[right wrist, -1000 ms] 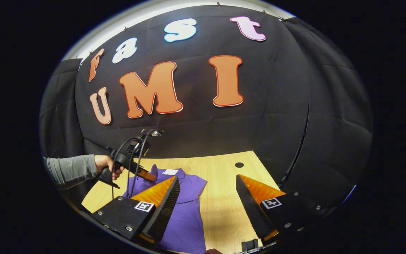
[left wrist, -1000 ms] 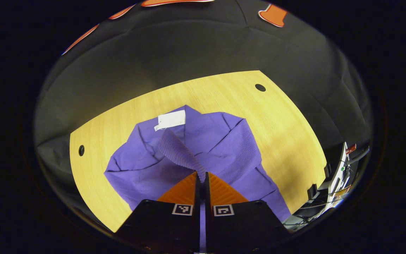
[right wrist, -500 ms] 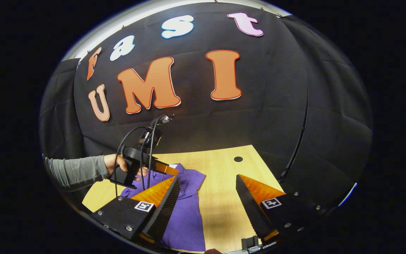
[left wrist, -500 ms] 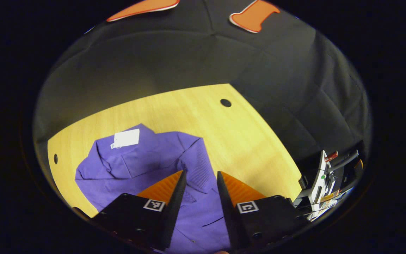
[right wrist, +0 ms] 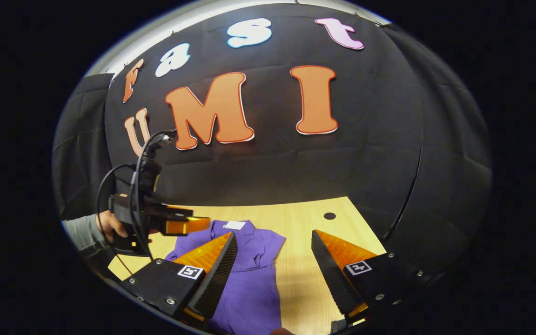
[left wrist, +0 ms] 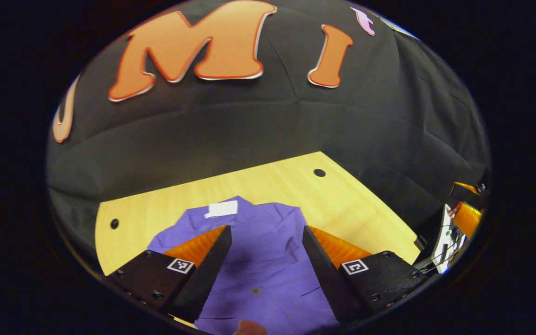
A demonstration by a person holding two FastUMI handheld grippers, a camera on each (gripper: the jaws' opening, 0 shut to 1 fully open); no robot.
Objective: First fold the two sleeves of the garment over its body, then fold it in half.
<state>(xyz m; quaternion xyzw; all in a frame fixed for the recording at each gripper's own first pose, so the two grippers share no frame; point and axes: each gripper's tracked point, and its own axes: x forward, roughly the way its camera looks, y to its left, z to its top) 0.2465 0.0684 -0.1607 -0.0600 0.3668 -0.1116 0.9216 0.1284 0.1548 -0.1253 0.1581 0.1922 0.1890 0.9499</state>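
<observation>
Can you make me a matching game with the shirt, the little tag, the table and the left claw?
Things:
1. shirt
2. tag
3. table
4. left claw

Descriptions:
A. white, near the collar
B. open, holding nothing
C. purple, lying on the table
D. light wood with small dark holes

Pairs: 1-C, 2-A, 3-D, 4-B
</observation>
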